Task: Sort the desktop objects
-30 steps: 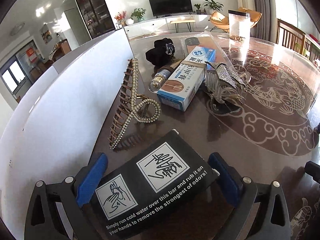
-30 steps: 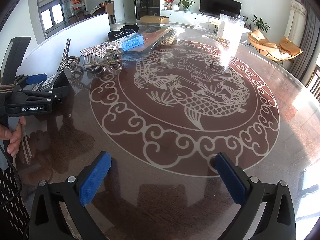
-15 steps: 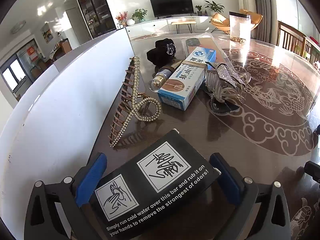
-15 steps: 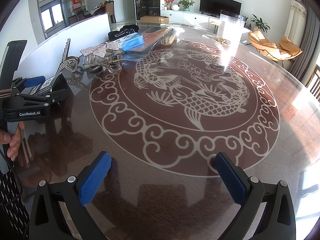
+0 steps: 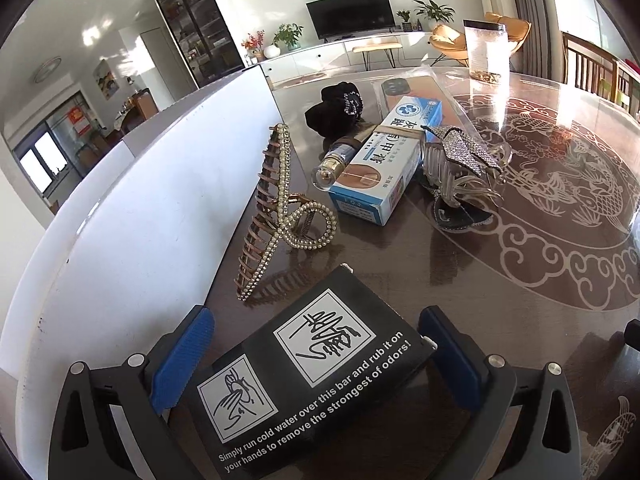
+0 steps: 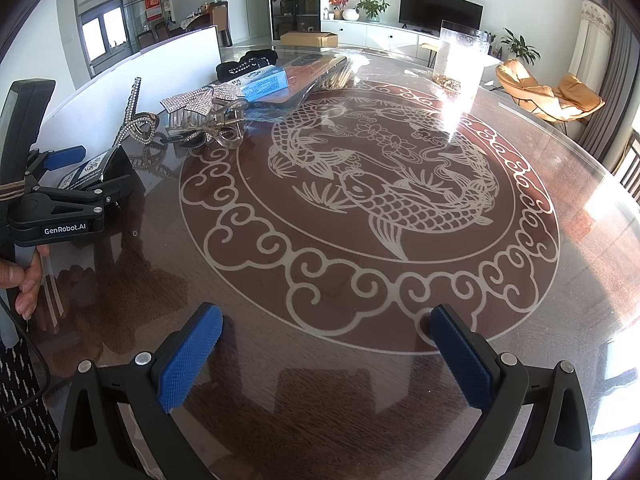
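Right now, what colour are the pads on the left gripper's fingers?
Blue, ribbed pads, clearest in the left wrist view.

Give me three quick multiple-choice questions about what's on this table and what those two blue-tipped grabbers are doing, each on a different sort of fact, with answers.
1. Where does the pearl hair clip stand?
A. Beside the white board
B. On the fish pattern
C. Inside the clear container

2. What colours is the medicine box?
A. Red and black
B. Blue and white
C. Green and yellow

3. What is the left gripper doing?
A. Open and empty
B. Shut on the black box
C. Shut on the pearl hair clip

Answers:
1 A: it stands next to the white board, left of the other items.
2 B: blue panels with white print show.
3 B: both blue pads flank the black box; the right gripper is open over bare table.
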Tool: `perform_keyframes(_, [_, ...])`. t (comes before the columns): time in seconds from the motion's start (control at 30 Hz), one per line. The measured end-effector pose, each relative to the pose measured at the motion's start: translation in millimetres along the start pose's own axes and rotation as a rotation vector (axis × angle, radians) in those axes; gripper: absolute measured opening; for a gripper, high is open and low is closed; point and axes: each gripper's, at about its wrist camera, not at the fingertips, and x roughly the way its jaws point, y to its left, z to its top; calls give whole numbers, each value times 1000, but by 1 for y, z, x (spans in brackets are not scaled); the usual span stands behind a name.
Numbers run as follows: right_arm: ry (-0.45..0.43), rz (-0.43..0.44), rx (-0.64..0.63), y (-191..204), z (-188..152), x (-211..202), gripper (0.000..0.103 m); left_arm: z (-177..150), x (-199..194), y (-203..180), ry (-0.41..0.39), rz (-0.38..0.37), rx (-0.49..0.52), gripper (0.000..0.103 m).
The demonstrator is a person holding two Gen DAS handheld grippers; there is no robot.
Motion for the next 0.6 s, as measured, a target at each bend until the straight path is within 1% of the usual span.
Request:
perform_keyframes(0.1, [0, 0, 0, 0, 0, 0, 103, 0, 5, 8, 25, -52, -51, 103])
perform_keyframes(0.17, [0, 0, 0, 0, 0, 0, 103, 0, 6, 12, 33, -71, -69, 103])
perform_keyframes(0.5, [0, 1, 0, 0, 0, 0, 103, -2, 6, 9, 32, -66, -68, 103])
perform_keyframes(0.57, [-1, 18, 3, 0, 5, 3, 103, -3, 6, 9, 32, -66, -69, 103])
perform_keyframes(0.6, [8, 45, 7, -1, 12, 5, 103, -3, 6, 9, 32, -66, -68, 103])
